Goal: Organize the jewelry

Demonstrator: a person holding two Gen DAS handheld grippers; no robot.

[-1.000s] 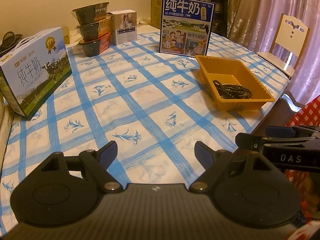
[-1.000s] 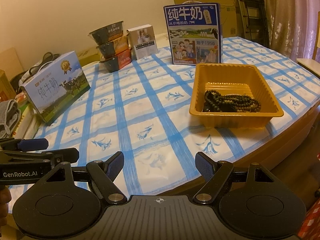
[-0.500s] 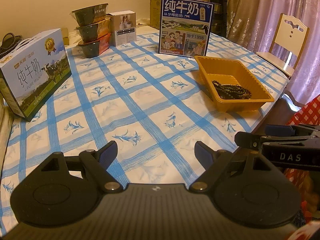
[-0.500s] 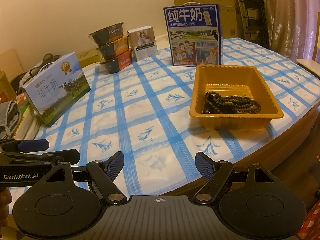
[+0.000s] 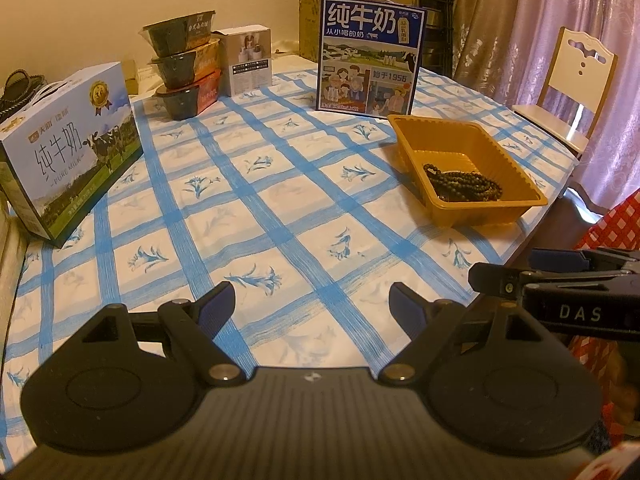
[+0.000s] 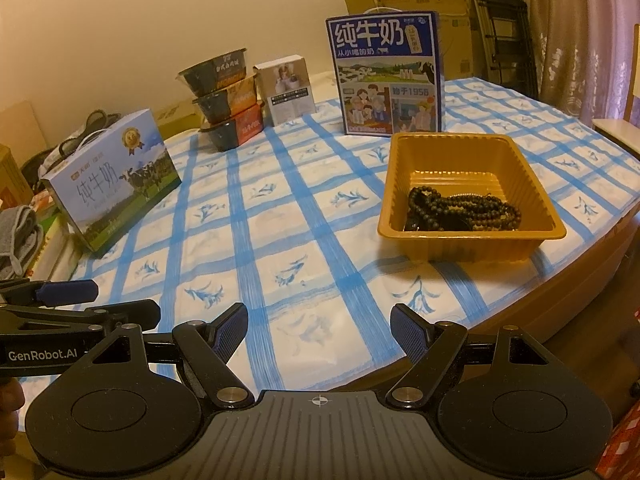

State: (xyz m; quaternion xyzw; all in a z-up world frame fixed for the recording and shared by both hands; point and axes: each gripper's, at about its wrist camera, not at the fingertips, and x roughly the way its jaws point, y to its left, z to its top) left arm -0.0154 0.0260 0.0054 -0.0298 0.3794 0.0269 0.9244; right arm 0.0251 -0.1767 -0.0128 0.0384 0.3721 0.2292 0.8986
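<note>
Right wrist: tray (image 6: 472, 240) near table edge (image 6: 520, 308); open cloth (image 6: 280, 216) leftward.

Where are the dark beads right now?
The dark beads lie inside the orange tray, at its near end, on the table's right side before the tall blue milk box.

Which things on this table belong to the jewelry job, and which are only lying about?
Belong to the job:
- dark bead strands
- yellow tray holding them
- left gripper and right gripper, both open and empty

Only lying about:
- upright blue milk carton
- milk box with cows
- stacked food bowls
- small white box
</note>
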